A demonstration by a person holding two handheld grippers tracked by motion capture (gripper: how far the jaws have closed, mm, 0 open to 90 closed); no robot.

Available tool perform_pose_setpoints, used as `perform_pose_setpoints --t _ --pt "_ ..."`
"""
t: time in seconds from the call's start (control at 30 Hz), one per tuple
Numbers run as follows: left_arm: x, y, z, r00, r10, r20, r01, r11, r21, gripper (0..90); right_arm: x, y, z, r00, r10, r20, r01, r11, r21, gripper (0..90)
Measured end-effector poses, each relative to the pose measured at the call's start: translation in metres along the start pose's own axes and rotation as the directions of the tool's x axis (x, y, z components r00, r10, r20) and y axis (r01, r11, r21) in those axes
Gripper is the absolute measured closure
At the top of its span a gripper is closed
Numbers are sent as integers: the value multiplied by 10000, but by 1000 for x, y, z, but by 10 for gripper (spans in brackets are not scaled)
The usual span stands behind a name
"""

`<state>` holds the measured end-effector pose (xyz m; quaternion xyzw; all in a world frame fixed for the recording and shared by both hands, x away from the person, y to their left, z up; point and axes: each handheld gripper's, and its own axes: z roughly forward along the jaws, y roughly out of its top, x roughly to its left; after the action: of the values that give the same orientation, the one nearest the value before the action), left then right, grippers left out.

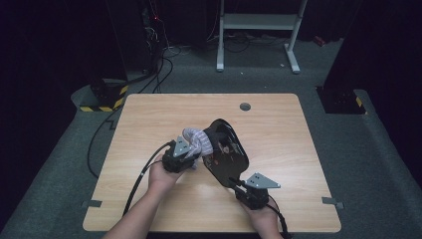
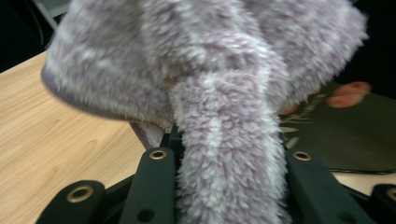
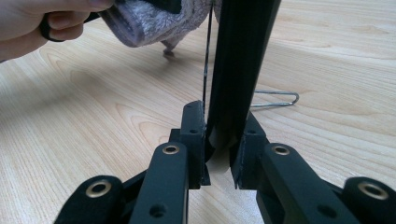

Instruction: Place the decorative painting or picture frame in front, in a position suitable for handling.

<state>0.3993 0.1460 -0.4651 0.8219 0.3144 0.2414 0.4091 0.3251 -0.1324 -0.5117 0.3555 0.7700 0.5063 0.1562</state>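
Likely snag: sock (image 1: pixel 198 141) bunching at shoe (image 1: pixel 226 152) mouth, or shoe twisting out of right gripper (image 1: pixel 238 185), pinched only by its heel edge. Left gripper (image 1: pixel 191 155) clamped on sock, pressed against shoe opening mid-table. Left hand (image 1: pixel 164 174) angled up-right; right hand (image 1: pixel 263 219) low, pointing up-left, shoe raised on edge.

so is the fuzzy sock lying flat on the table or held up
Held up: the left gripper pinches the sock, which hangs above the table beside the black card.
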Motion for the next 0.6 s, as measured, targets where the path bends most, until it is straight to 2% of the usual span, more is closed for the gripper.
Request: perform_pose_setpoints --t 0.03,0.07,0.13,0.17,0.2,0.23,0.3,0.33,0.43,0.47,0.53,0.57,0.6 --pt "-3 1 -1 9999 106 71 -106 9999 -39 675 0 0 0 10000 1 -1 -1 10000 6 777" --pt "-12 2 -3 9993 333 197 -331 9994 -137 675 0 0 0 10000 2 -2 -2 10000 3 777" --pt "-23 5 -6 9967 787 195 -783 9967 -200 675 0 0 0 10000 5 -6 -5 10000 1 777" --pt "-23 5 -6 9967 787 195 -783 9967 -200 675 0 0 0 10000 5 -6 -5 10000 1 777" --pt "-32 7 -7 9941 1036 308 -1028 9943 -282 675 0 0 0 10000 8 -7 -8 10000 0 777" --pt "-32 7 -7 9941 1036 308 -1028 9943 -282 675 0 0 0 10000 10 -7 -10 10000 0 777" --pt "-40 8 -10 9913 1237 452 -1221 9918 -371 675 0 0 0 10000 12 -8 -12 10000 2 777" --pt "-49 10 -12 9881 1411 619 -1383 9892 -478 675 0 0 0 10000 14 -10 -14 10000 -1 778" --pt "-62 13 -16 9821 1651 905 -1591 9848 -699 675 0 0 0 10000 20 -19 -20 10000 1 778" --pt "-62 13 -16 9821 1651 905 -1591 9848 -699 675 0 0 0 10000 20 -19 -20 10000 1 778" --pt "-73 14 -17 9776 1778 1127 -1694 9823 -803 675 0 0 0 10000 19 -27 -19 10000 -3 778" --pt "-73 14 -17 9776 1778 1127 -1694 9823 -803 675 0 0 0 10000 19 -27 -19 10000 -3 778" --pt "-80 15 -18 9762 1783 1231 -1682 9818 -882 675 0 0 0 10000 29 -33 -29 10000 2 778"
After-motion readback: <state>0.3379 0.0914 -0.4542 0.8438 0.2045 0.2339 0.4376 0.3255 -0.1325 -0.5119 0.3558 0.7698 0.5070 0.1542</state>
